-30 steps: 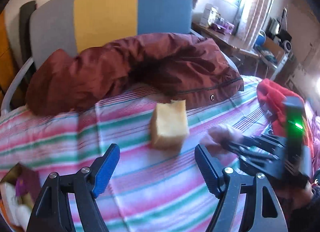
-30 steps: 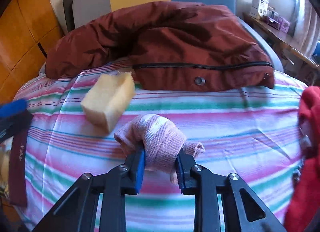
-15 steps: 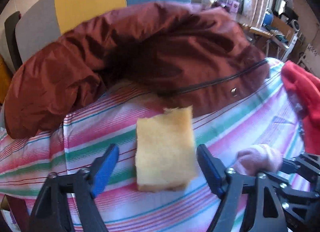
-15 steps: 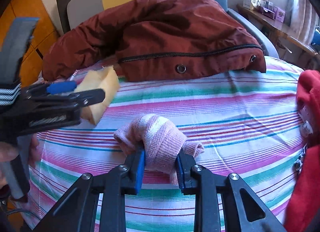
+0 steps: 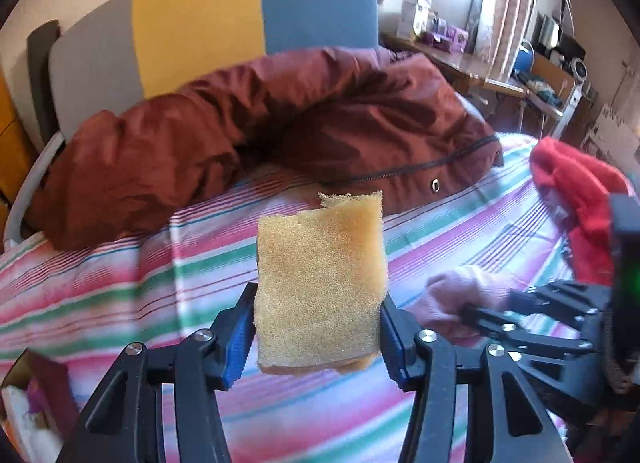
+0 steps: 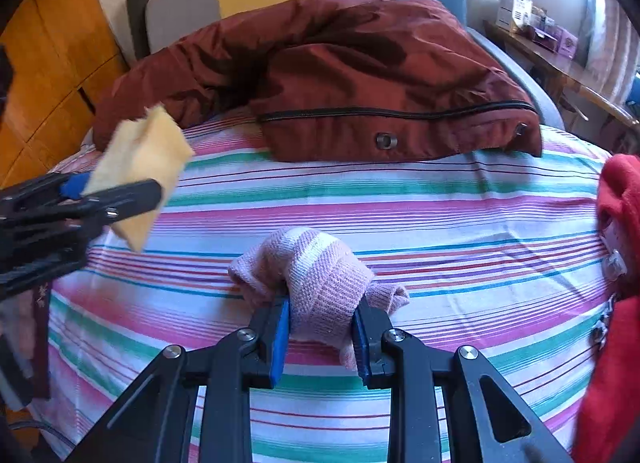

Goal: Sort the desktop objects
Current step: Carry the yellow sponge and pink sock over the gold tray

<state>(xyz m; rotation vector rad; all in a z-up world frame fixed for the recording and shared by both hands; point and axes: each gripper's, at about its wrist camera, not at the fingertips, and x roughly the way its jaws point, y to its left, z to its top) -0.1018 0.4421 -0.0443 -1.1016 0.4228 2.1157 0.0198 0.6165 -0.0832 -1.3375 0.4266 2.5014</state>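
Striped bedcover (image 5: 120,283) below — left hand-held gripper (image 5: 316,337) closing on an upright sponge (image 5: 320,283), long axis vertical.

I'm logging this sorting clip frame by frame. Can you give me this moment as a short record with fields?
surface: striped cloth
left claw: closing on the yellow sponge, pads at its sides
right claw: shut on the pink sock
sponge position: looks raised off the cloth in the right wrist view
behind: maroon jacket lying along the far edge
right edge: red garment
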